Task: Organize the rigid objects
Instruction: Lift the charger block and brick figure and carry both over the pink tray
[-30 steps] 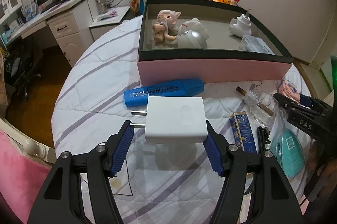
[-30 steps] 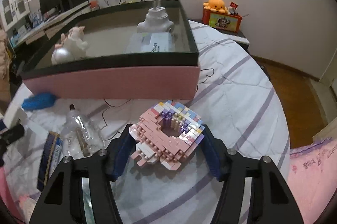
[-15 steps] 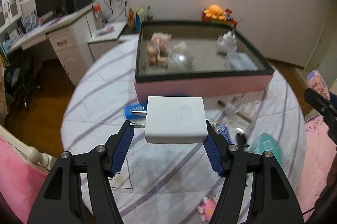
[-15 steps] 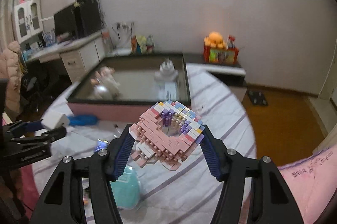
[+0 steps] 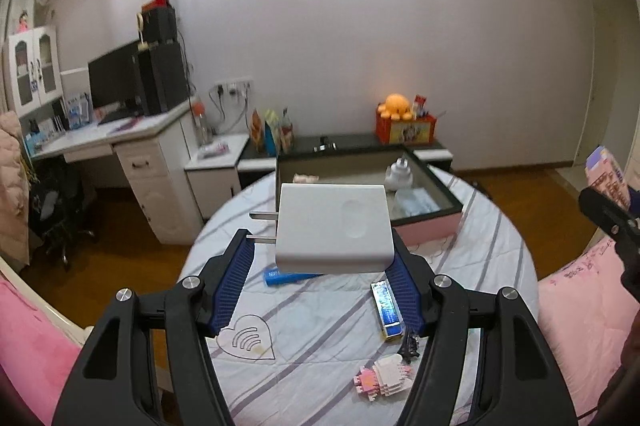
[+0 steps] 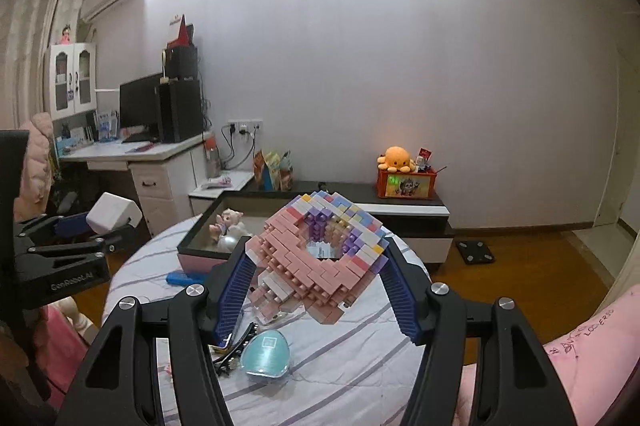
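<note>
Left tongs (image 5: 322, 268) — clamped on charger (image 5: 334, 229), raised above worktop (image 5: 320, 310); right tongs (image 6: 316, 286) — clamped on brick model (image 6: 320, 246), likewise raised; both probably bound for far box (image 5: 424, 222); pen (image 5: 280, 276) remains near.

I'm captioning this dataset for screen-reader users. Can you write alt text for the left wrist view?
The left gripper holds a white plug-in charger in the air above a round table with a striped cloth. Beyond it sits a pink open box; a blue marker and brick toy lie below.
</note>
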Action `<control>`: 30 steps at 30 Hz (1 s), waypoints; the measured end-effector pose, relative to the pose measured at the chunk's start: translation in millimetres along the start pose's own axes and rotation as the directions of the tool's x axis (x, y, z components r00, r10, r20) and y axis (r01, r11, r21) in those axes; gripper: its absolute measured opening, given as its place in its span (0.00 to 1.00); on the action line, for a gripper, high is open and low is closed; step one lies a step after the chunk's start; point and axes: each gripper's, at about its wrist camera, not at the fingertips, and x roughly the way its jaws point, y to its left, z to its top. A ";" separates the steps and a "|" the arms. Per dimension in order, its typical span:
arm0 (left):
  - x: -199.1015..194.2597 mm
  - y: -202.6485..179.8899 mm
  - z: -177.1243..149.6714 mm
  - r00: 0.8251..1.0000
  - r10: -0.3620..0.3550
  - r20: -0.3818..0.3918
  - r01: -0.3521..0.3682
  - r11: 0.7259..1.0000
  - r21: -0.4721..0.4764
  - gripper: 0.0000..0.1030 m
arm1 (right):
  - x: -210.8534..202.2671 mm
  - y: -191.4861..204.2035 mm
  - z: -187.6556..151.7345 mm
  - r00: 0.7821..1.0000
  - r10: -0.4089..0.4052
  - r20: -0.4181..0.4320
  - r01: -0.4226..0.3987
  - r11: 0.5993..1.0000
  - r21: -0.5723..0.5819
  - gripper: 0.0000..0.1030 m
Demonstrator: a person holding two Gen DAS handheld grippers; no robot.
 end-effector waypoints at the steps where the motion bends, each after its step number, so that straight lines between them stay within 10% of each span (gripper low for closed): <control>1: -7.5 -0.5 -0.8 1.000 0.017 0.021 -0.017 1.000 0.001 0.64 | -4.2 0.2 -0.7 1.000 0.000 0.009 0.000 1.000 0.005 0.61; 14: -27.0 -1.2 -4.1 0.997 0.057 0.045 -0.056 0.998 -0.014 0.64 | -17.1 -5.5 -8.9 1.000 0.006 0.024 -0.007 1.000 0.023 0.61; 30: 43.6 0.3 22.8 0.998 0.069 -0.013 -0.069 0.998 -0.006 0.64 | 43.7 -7.4 10.5 0.998 0.046 -0.034 -0.046 0.999 0.021 0.62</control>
